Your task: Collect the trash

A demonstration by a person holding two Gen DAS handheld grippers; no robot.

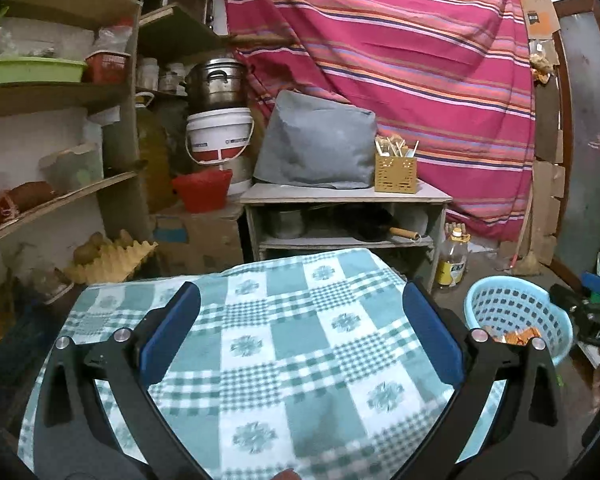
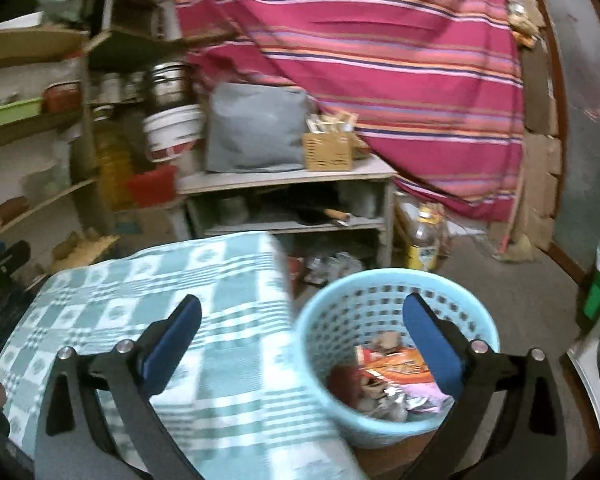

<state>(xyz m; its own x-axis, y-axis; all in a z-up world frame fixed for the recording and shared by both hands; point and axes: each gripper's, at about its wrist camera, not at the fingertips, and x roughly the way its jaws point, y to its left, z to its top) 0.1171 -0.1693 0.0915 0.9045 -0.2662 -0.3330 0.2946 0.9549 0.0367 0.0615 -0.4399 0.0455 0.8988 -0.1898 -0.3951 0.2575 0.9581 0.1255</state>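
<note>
My left gripper (image 1: 300, 320) & right gripper (image 2: 300, 328): jaws released, empty. Blue basket (image 2: 320, 320) w/ wrappers (image 2: 396, 368) beside checkered table's (image 1: 284, 352) right edge. Oil bottle (image 1: 453, 258) label unreadable.

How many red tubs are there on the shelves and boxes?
2. One red tub sits on a cardboard box under the white bucket. A smaller red tub is on the shelf beside the green tray. More may hide behind clutter.
</note>
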